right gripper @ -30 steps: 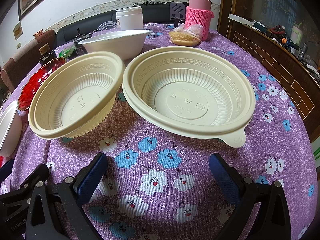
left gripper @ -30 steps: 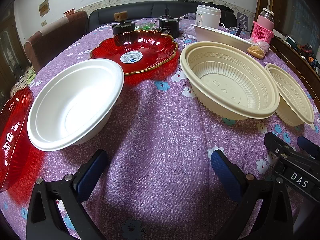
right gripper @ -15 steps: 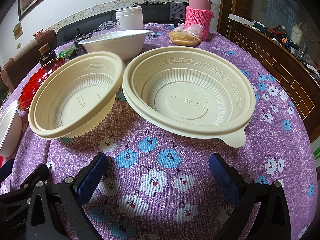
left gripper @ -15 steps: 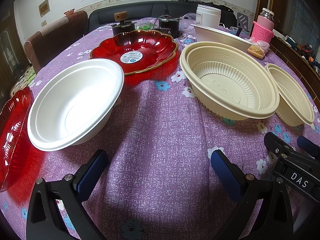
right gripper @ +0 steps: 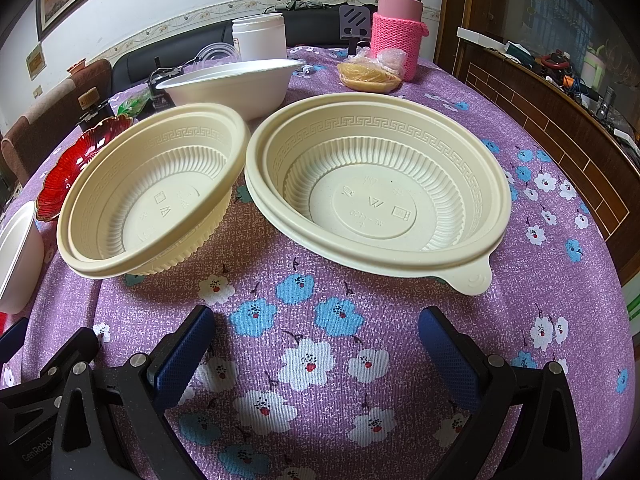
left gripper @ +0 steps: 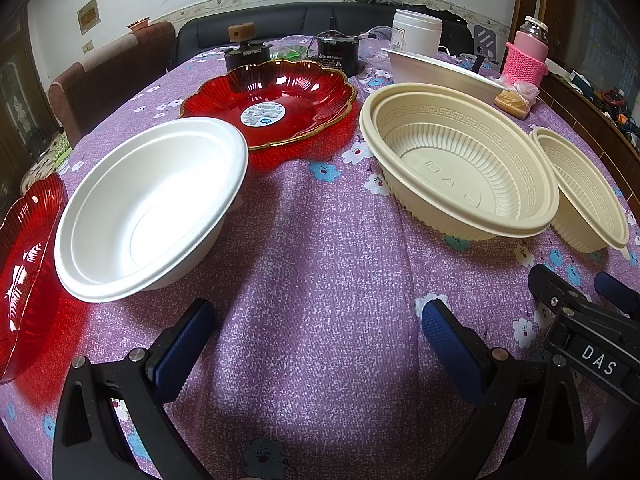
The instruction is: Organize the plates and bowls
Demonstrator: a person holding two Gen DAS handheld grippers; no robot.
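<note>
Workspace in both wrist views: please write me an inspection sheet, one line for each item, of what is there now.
Surface: round table under a purple flowered tablecloth.
Job's things: two cream ribbed plastic bowls, the near one with a rim tab, the other tilted; white foam bowl; second white bowl; red scalloped glass plate with a sticker; second red glass plate at the left edge.
Clutter: pink knit-sleeved flask, white plastic jar, bagged food, two dark devices.
Grippers: left hand-held gripper and right hand-held gripper open, holding nothing.
Cables: thin wires behind the dark devices.
Surroundings: dark sofa, brown chair, wooden sideboard.
</note>
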